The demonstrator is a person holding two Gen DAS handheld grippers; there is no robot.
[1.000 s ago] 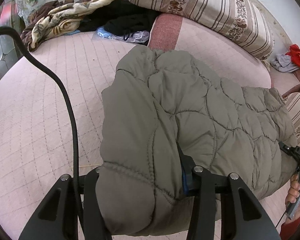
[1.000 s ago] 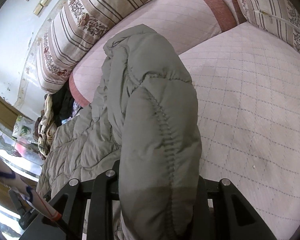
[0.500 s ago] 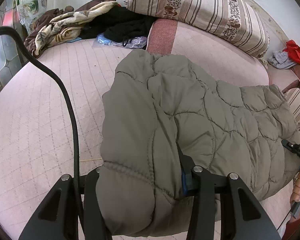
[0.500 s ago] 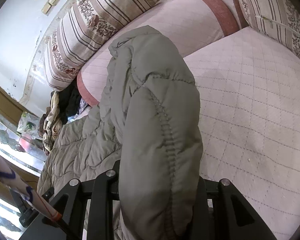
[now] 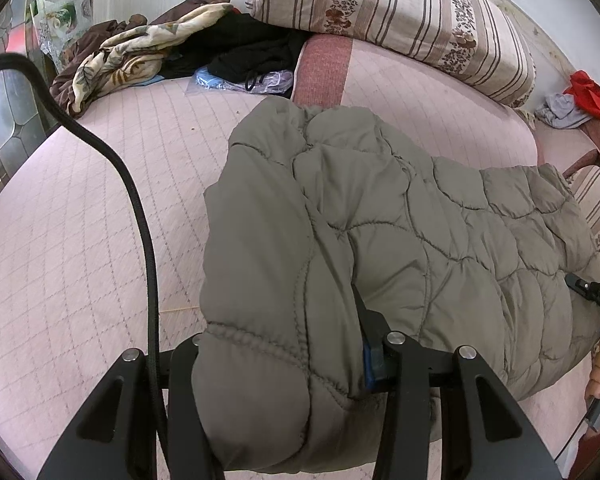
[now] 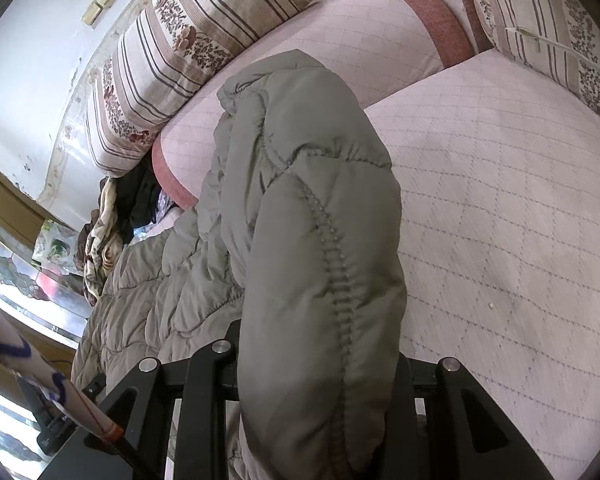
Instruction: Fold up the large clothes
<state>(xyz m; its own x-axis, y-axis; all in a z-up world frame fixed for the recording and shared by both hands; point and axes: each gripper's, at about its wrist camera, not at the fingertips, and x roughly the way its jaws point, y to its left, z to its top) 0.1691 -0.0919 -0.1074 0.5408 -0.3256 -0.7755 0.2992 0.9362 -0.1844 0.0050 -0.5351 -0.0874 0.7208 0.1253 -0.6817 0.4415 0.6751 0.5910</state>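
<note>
So here's where I'm at. Left gripper (image 5: pixel 284 364) is clamped on a fat puffy fold of the olive-grey quilted padded jacket (image 5: pixel 400 240), padding bulging out over both black fingers. Right gripper (image 6: pixel 320 376) is the same deal, closed on another thick roll of that jacket (image 6: pixel 312 240) along a stitched seam. I can't see the fingertips themselves in either view, the fabric swallows them.

The jacket stretches between the two grippers and lies bunched on the pale pink diamond-quilted bed cover (image 5: pixel 80 240). Its far edge ends just short of the pink bolster with the darker red band (image 5: pixel 324 68). From the left wrist the jacket's left edge is a clean rounded line, and there's a big bare stretch of cover to the left of it. A black cable (image 5: pixel 140 216) loops across that side, close to the lens.

From the right wrist there's lots of bare cover (image 6: pixel 500 220) to the right of the jacket too, running up to a striped floral cushion (image 6: pixel 540 20).

Farther back: a long striped floral pillow (image 5: pixel 400 12) behind the bolster, and in the far left corner a heap of black clothes (image 5: pixel 252 52) next to a cream and brown leaf-print blanket (image 5: pixel 132 56). Red and grey cloth (image 5: pixel 572 100) sits at the far right edge.
</note>
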